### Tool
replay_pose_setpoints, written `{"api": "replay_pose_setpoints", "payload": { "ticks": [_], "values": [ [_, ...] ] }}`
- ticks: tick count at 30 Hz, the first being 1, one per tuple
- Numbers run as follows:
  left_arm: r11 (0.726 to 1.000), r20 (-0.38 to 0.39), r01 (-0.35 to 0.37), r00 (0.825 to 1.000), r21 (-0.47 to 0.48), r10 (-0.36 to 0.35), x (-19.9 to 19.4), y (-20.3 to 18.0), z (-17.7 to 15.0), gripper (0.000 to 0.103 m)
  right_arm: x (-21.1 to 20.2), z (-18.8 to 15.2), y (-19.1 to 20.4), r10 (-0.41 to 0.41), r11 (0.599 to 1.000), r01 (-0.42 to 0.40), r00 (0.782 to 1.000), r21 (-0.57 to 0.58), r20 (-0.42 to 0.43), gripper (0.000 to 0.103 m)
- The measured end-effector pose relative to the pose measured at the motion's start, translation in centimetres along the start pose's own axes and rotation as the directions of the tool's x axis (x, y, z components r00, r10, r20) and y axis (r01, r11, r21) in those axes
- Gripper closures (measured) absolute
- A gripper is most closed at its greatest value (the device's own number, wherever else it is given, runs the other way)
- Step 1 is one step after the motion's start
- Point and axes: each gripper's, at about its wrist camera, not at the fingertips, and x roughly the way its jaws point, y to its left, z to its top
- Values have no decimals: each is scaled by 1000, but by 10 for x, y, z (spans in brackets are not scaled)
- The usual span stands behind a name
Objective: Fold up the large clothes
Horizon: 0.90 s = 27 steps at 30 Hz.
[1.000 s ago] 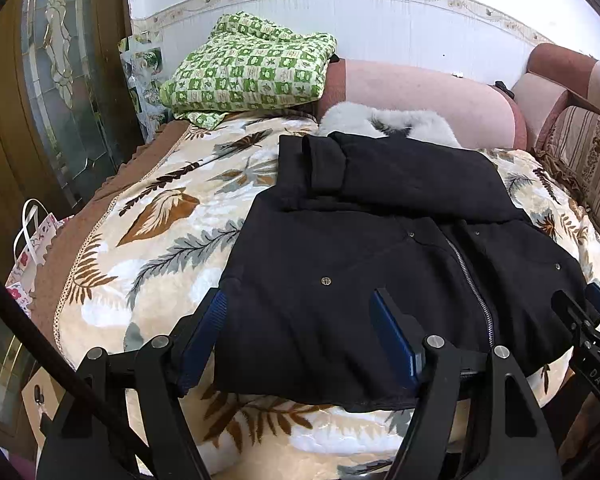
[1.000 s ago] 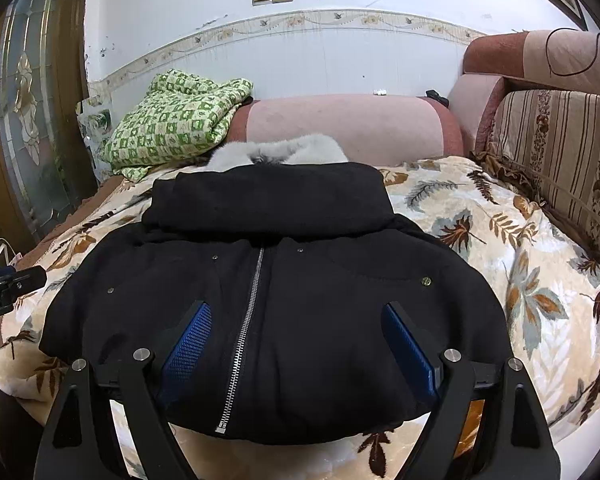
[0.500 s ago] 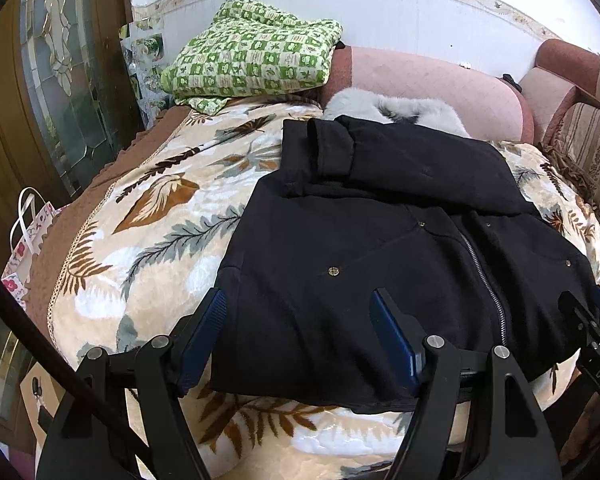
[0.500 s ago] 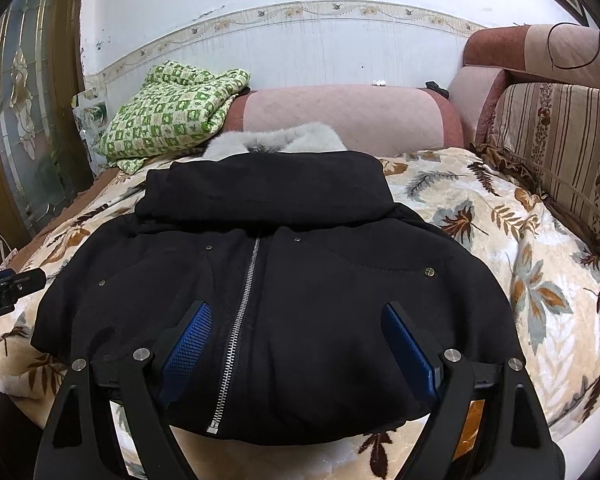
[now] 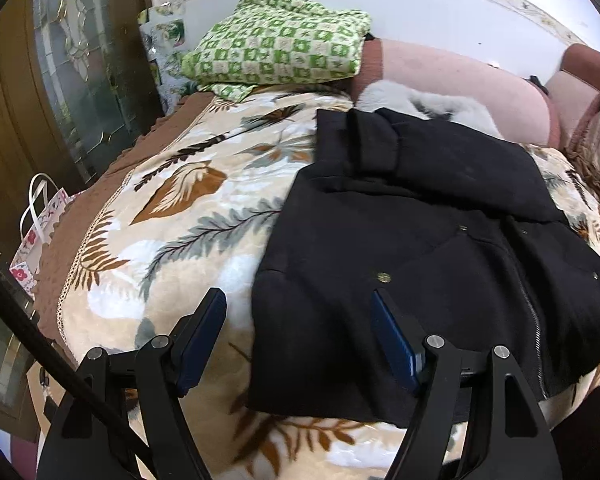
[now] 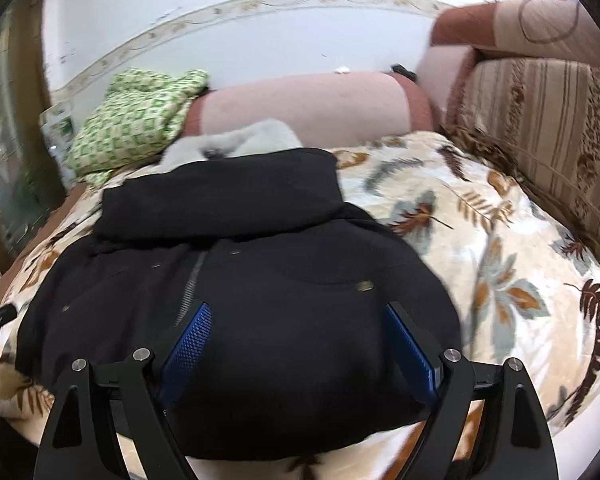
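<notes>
Though near the blanket's [image 5: 172, 216] edge, black coat [image 5: 440, 248], open bedding leftward.

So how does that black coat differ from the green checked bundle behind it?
The black coat is plain dark; the green checked bundle is patterned in green and cream. The coat lies spread out, zipped, near the camera; the bundle is folded into a thick pile by the far wall. The coat looks much larger. Both rest on the leaf-print blanket.
</notes>
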Motion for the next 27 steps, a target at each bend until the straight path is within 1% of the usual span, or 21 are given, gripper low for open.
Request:
{"api": "replay_pose_setpoints", "payload": {
  "ticks": [2, 7, 10, 13, 18, 23, 27],
  "values": [
    [1000, -13, -1, 1000, -11, 1, 6, 8, 5, 30, 9, 10, -23, -41, 999, 41, 999, 29, -26, 13],
    [998, -44, -43, 998, -40, 41, 25, 32, 15, 30, 24, 29, -78, -126, 985, 132, 990, 108, -67, 13],
    [996, -65, -73, 995, -49, 70, 39, 43, 19, 30, 34, 34, -105, -144, 976, 159, 984, 150, -106, 13],
    [995, -89, -72, 994, -61, 67, 52, 47, 21, 30, 42, 35, -119, -150, 970, 172, 980, 174, -133, 13],
    [996, -127, -41, 991, -84, 30, 71, 44, 20, 30, 60, 28, -125, -101, 970, 137, 978, 200, -182, 13],
    [996, -124, -57, 991, -73, 48, 76, 39, 20, 30, 79, 18, -127, -28, 963, 85, 975, 255, -221, 13],
    [996, -121, -55, 992, -73, 46, 76, 39, 22, 30, 85, 16, -130, 5, 955, 61, 975, 291, -224, 13]
  ]
}}
